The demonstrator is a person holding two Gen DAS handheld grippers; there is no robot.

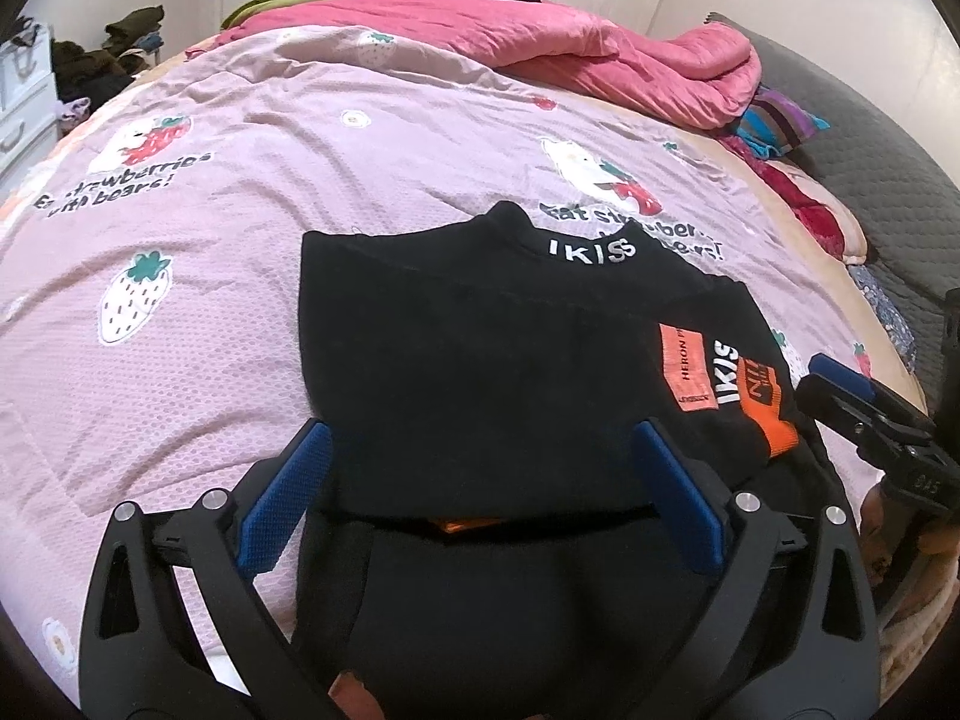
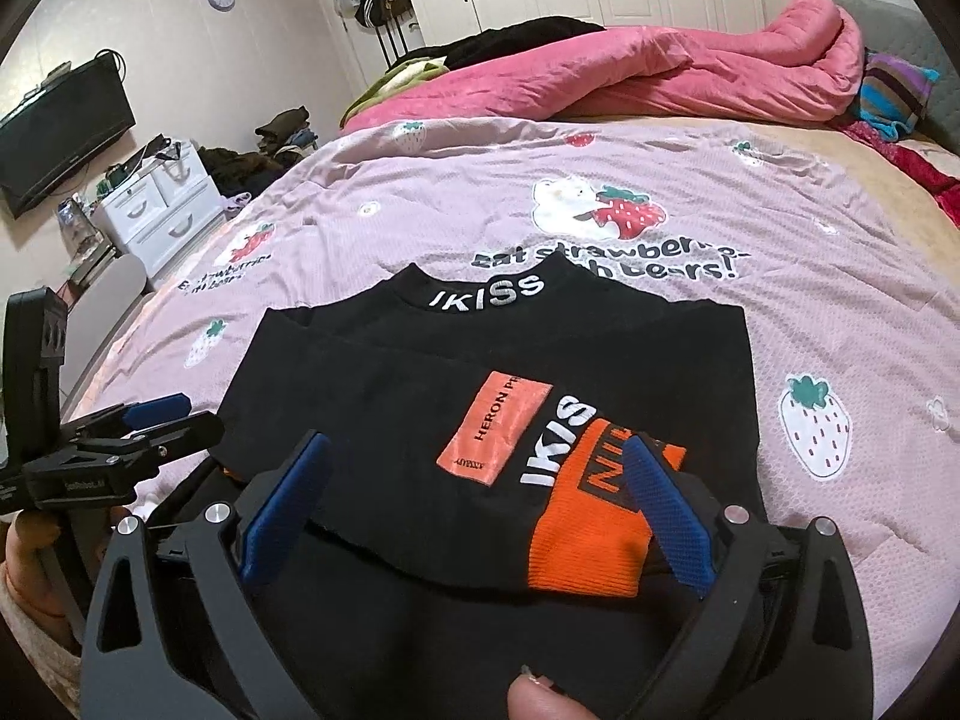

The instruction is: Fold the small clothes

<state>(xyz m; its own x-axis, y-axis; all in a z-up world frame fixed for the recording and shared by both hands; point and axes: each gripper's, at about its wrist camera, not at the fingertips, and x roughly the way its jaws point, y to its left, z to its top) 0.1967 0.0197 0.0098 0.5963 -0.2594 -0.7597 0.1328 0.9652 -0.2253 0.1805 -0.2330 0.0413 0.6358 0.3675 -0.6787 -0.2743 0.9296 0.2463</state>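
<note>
The left claw (image 1: 480,492) stood spread at the near left edge of the black IKISS sweater (image 1: 480,360), which lay partly folded on the strawberry-print quilt (image 1: 300,180). The right claw (image 2: 474,510), likewise spread, straddled the orange cuff (image 2: 588,546), probably ready to lift the hem together.

Right tongs (image 2: 474,480) spread wide over folded black shirt (image 2: 420,384), pink bedspread (image 2: 810,312).

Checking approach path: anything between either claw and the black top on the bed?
Nothing visible. The left claw and right claw are both open and sit right at the near edge of the black top, which lies partly folded on the pink quilt. No other item lies on or before it.
</note>
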